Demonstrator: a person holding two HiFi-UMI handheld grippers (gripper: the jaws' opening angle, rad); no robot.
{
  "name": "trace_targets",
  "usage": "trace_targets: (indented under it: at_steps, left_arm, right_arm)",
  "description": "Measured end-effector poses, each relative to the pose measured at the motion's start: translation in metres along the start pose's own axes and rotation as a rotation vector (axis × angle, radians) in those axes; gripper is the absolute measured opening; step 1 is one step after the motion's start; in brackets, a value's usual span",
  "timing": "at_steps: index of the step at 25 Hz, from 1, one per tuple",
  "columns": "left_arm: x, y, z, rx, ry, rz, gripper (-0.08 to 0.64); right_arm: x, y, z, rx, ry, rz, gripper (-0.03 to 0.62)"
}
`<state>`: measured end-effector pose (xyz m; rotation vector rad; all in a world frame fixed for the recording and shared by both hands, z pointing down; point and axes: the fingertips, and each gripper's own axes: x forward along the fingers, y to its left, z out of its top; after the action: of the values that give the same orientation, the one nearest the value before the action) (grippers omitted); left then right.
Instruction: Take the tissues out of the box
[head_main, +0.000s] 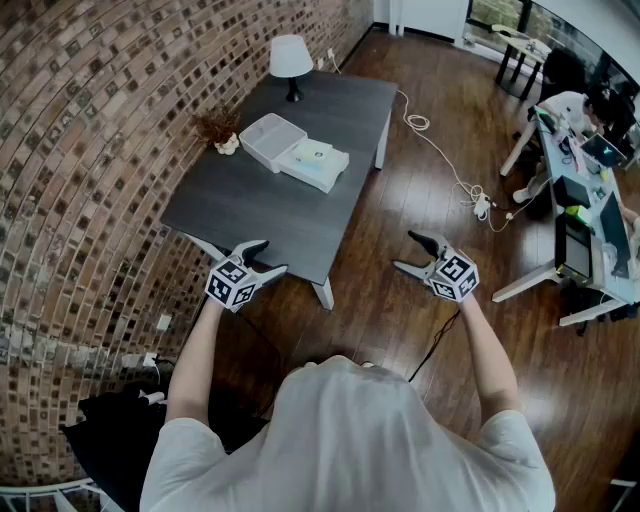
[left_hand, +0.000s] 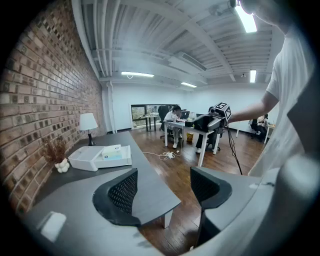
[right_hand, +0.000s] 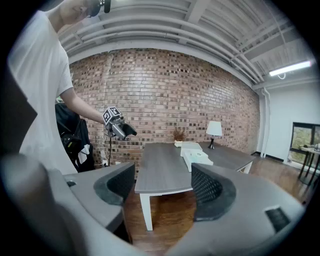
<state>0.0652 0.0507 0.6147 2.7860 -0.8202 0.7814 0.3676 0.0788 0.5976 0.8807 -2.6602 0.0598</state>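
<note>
A white box (head_main: 268, 138) lies open on the dark table (head_main: 250, 215), its lid folded out to the right. A white and teal tissue pack (head_main: 314, 154) rests on that lid. The box (left_hand: 86, 158) and the pack (left_hand: 113, 151) also show far ahead in the left gripper view. My left gripper (head_main: 272, 255) hangs open over the table's near corner, with nothing between its jaws (left_hand: 162, 187). Off the table, over the wooden floor, my right gripper (head_main: 404, 250) has its jaws apart and empty (right_hand: 162, 187). From there the box (right_hand: 192, 148) is far off.
A white lamp (head_main: 290, 58) and a dried plant (head_main: 220, 128) stand at the table's far end, by the brick wall (head_main: 90, 150). A white cable (head_main: 450, 165) runs across the floor. Desks with a seated person (head_main: 580, 110) fill the right side.
</note>
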Motion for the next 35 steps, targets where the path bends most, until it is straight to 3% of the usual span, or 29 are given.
trace_targets:
  at_steps: [5, 10, 13, 16, 20, 24, 30, 35]
  left_arm:
    - [0.014, 0.012, 0.000, 0.009, 0.028, -0.006, 0.334]
    - [0.042, 0.043, 0.004, 0.001, -0.011, -0.019, 0.333]
    - [0.063, 0.076, -0.005, -0.018, 0.012, -0.069, 0.334]
    - [0.075, 0.118, -0.021, 0.023, 0.047, -0.140, 0.334]
    - [0.071, 0.184, -0.013, 0.076, 0.029, -0.208, 0.331]
    - [0.061, 0.220, 0.004, 0.118, 0.004, -0.330, 0.331]
    - [0.049, 0.262, 0.019, 0.112, -0.038, -0.433, 0.319]
    - [0.050, 0.280, 0.019, 0.097, -0.050, -0.446, 0.320]
  right_arm:
    - [0.019, -0.009, 0.006, 0.014, -0.028, 0.018, 0.347]
    - [0.047, -0.025, -0.009, 0.051, -0.024, -0.016, 0.347]
    - [0.073, -0.026, -0.017, 0.072, 0.008, -0.042, 0.347]
    - [0.108, -0.033, -0.017, 0.115, 0.026, -0.109, 0.347]
    - [0.164, -0.048, 0.017, 0.153, 0.013, -0.256, 0.347]
    - [0.217, -0.045, 0.066, 0.215, -0.059, -0.368, 0.347]
    - [0.289, -0.031, 0.112, 0.235, -0.072, -0.397, 0.347]
    - [0.313, -0.040, 0.126, 0.234, -0.077, -0.390, 0.347]
